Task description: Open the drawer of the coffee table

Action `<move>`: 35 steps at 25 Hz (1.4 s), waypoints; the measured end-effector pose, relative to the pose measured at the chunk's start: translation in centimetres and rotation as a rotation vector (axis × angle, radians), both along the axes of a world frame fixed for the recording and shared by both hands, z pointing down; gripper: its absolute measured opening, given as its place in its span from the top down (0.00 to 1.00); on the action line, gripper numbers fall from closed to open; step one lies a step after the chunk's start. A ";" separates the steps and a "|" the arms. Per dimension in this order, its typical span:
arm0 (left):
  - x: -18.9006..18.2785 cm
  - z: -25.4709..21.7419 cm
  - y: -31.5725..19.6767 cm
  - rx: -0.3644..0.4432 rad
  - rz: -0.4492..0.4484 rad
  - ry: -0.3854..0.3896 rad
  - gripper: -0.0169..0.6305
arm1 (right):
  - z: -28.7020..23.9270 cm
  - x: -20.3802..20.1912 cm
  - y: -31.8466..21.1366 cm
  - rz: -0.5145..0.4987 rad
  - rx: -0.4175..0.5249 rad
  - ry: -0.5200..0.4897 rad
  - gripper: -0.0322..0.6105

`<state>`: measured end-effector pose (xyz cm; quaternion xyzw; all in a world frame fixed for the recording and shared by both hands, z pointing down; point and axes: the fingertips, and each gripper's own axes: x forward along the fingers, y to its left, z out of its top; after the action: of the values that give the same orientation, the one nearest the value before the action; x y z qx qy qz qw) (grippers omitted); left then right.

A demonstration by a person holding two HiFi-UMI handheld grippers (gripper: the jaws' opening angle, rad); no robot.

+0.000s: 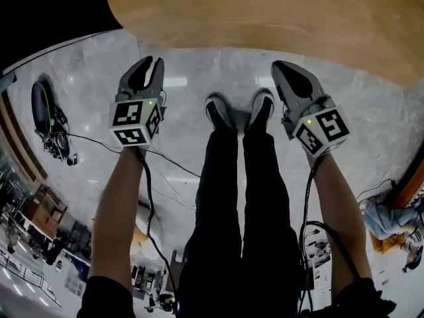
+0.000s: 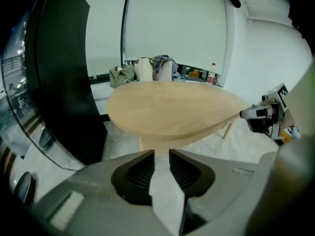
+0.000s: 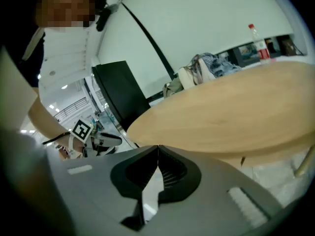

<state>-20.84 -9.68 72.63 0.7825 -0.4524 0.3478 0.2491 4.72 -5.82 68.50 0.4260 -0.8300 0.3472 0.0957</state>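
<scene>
Table (image 1: 265, 8) is standing with its wooden top ahead of the left gripper (image 2: 161, 154) and right gripper (image 3: 157, 147), both pointing forward and down toward it. Left jaws are resting released, slightly apart with nothing between them. Right jaws are pressing clenched together, empty. Drawer is not showing in any view

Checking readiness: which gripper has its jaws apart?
The left gripper: a narrow, empty gap shows between its jaws. On the right gripper they meet.

Left gripper (image 1: 151, 61), right gripper (image 1: 278, 66), coffee table (image 1: 265, 12) ahead
</scene>
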 end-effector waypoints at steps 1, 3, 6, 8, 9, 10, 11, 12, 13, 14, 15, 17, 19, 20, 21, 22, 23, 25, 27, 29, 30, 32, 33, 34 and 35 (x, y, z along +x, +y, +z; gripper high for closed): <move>-0.1 0.9 -0.4 -0.002 -0.001 0.000 0.80 | 1.7 0.4 -0.1 0.041 -0.041 -0.043 0.93; -0.3 2.6 -1.1 -0.007 -0.004 -0.001 0.73 | 5.0 1.0 -0.4 0.120 -0.122 -0.157 0.70; -0.3 4.5 -2.1 -0.009 -0.004 0.012 0.56 | 8.5 1.9 -0.7 0.203 -0.178 -0.264 0.51; -0.1 5.4 -2.4 -0.008 -0.004 0.013 0.49 | 9.8 2.3 -0.8 0.222 -0.180 -0.285 0.46; 0.0 5.7 -2.5 -0.001 -0.004 0.009 0.47 | 10.2 2.4 -0.8 0.223 -0.175 -0.295 0.43; 0.1 5.8 -2.6 0.009 -0.002 0.005 0.46 | 10.4 2.5 -0.8 0.221 -0.168 -0.307 0.41; 0.3 5.8 -2.6 0.020 0.003 0.003 0.46 | 10.5 2.5 -0.9 0.217 -0.160 -0.319 0.38; 0.5 5.8 -2.6 0.031 0.010 0.001 0.46 | 10.5 2.4 -0.9 0.211 -0.151 -0.328 0.37; 0.7 5.7 -2.6 0.041 0.018 -0.002 0.46 | 10.6 2.3 -1.0 0.202 -0.142 -0.334 0.36; 0.9 5.7 -2.5 0.051 0.026 -0.006 0.46 | 10.6 2.2 -1.0 0.191 -0.132 -0.337 0.36; 1.1 5.8 -2.6 0.061 0.031 -0.011 0.46 | 10.8 2.0 -1.1 0.179 -0.124 -0.341 0.36; 1.3 6.1 -2.8 0.073 0.031 -0.015 0.46 | 11.4 1.8 -1.5 0.168 -0.113 -0.353 0.35; 1.4 6.5 -3.1 0.080 0.023 -0.002 0.46 | 12.5 1.8 -2.1 0.177 -0.108 -0.367 0.33; 1.5 6.7 -3.3 0.085 0.023 0.006 0.46 | 13.0 1.9 -2.4 0.183 -0.105 -0.374 0.33; 1.6 6.9 -3.6 0.092 0.029 0.010 0.46 | 13.5 1.9 -2.8 0.188 -0.101 -0.380 0.32; 1.8 7.1 -3.9 0.101 0.041 0.010 0.46 | 14.0 2.0 -3.1 0.190 -0.096 -0.384 0.31; 2.0 7.3 -4.3 0.113 0.057 0.004 0.46 | 14.4 2.0 -3.5 0.188 -0.089 -0.388 0.30; 2.5 7.6 -5.1 0.136 0.093 -0.005 0.43 | 15.0 2.2 -4.4 0.179 -0.066 -0.403 0.29; 2.7 7.9 -5.6 0.148 0.112 0.009 0.42 | 14.8 2.3 -5.4 0.176 -0.024 -0.439 0.29; 2.7 8.1 -5.9 0.159 0.119 0.027 0.42 | 14.3 2.3 -6.4 0.175 0.026 -0.477 0.30; 2.6 8.1 -6.0 0.167 0.122 0.030 0.42 | 14.2 2.2 -6.7 0.172 0.046 -0.488 0.29; 2.4 8.2 -6.1 0.178 0.123 0.028 0.42 | 14.1 2.0 -6.8 0.171 0.067 -0.499 0.31; 2.4 8.2 -6.1 0.179 0.123 0.027 0.42 | 14.0 2.0 -6.8 0.173 0.071 -0.507 0.30; 2.4 8.2 -6.1 0.176 0.122 0.028 0.42 | 13.9 2.1 -6.7 0.174 0.072 -0.518 0.30; 2.5 8.1 -6.1 0.171 0.121 0.030 0.42 | 13.8 2.2 -6.7 0.174 0.072 -0.532 0.31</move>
<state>-18.33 -15.78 80.76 0.8318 -0.4286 0.3107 0.1669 6.89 -12.49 82.33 0.3926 -0.7981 0.4241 -0.1705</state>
